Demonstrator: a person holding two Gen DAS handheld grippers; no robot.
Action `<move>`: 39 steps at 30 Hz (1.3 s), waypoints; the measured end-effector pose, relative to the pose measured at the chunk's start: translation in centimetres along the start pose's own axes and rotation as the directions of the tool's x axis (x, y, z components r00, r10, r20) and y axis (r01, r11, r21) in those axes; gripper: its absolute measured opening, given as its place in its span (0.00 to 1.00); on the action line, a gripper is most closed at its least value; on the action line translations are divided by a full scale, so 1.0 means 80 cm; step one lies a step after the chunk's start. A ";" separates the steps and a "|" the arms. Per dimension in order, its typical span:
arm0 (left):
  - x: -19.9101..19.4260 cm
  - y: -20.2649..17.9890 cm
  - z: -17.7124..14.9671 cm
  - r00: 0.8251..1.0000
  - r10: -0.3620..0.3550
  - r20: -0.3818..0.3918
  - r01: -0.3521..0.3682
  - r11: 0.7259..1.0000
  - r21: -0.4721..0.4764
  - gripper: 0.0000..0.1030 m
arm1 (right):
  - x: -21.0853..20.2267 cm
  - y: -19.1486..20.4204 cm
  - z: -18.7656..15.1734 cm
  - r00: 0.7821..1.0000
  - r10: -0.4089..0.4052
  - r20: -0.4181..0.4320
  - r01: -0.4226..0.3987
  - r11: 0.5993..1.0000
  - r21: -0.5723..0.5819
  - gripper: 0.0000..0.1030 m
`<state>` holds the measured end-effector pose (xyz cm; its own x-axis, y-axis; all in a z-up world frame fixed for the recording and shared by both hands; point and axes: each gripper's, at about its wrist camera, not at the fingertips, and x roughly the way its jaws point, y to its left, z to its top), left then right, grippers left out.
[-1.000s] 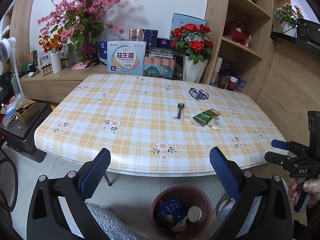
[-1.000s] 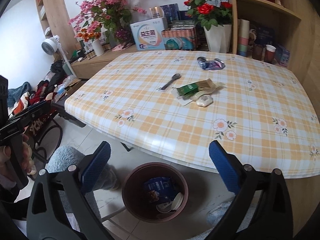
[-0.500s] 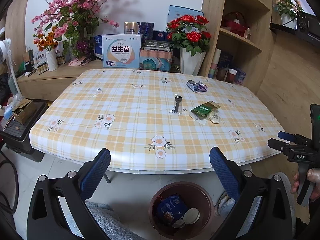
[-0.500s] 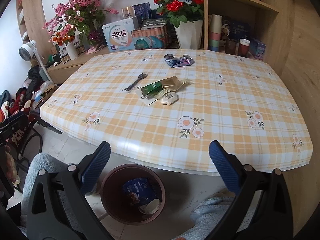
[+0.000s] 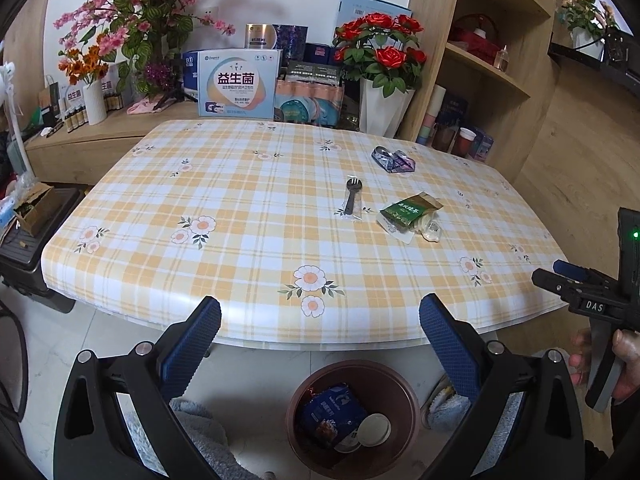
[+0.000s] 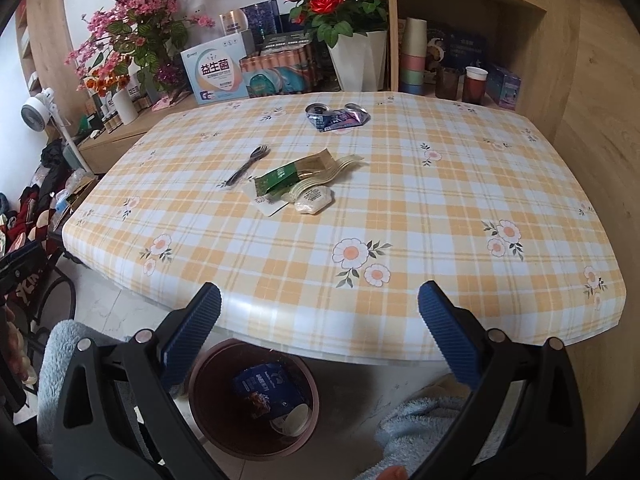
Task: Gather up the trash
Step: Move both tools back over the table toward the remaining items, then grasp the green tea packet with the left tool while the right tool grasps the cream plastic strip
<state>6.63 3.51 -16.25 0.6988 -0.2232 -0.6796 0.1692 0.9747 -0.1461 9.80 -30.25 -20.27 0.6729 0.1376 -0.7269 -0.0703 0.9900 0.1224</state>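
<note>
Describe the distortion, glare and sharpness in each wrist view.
Left wrist view: fisheye bends the table edge and shelf; black corners; trash sharp; soft daylight. Right wrist view: same bowing; pale glare on the table's near rim; green packet sharp; periphery slightly soft.

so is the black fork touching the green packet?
Apart. The right wrist view shows a strip of tablecloth between the black fork and the green packet.

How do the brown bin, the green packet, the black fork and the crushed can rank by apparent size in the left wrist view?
1. brown bin, though nearest the camera
2. green packet
3. crushed can and black fork: too alike to rank
</note>
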 end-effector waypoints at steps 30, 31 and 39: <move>0.271 -0.121 0.120 0.932 -0.266 -0.247 0.337 0.887 0.315 0.76 | 0.127 -0.074 0.087 0.993 -0.012 -0.121 0.026 0.993 0.114 0.94; 0.282 -0.125 0.123 0.924 -0.278 -0.262 0.355 0.879 0.318 0.75 | 0.131 -0.078 0.089 0.992 -0.014 -0.125 0.029 0.993 0.118 0.94; 0.361 -0.148 0.144 0.840 -0.369 -0.397 0.497 0.816 0.294 0.65 | 0.152 -0.105 0.095 0.988 -0.032 -0.151 0.054 0.988 0.143 0.94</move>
<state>32.79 -14.59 -25.85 0.2488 -0.5417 -0.8029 0.6897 0.6811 -0.2458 24.16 -37.13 -25.00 0.5560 0.1090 -0.8240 0.0720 0.9813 0.1784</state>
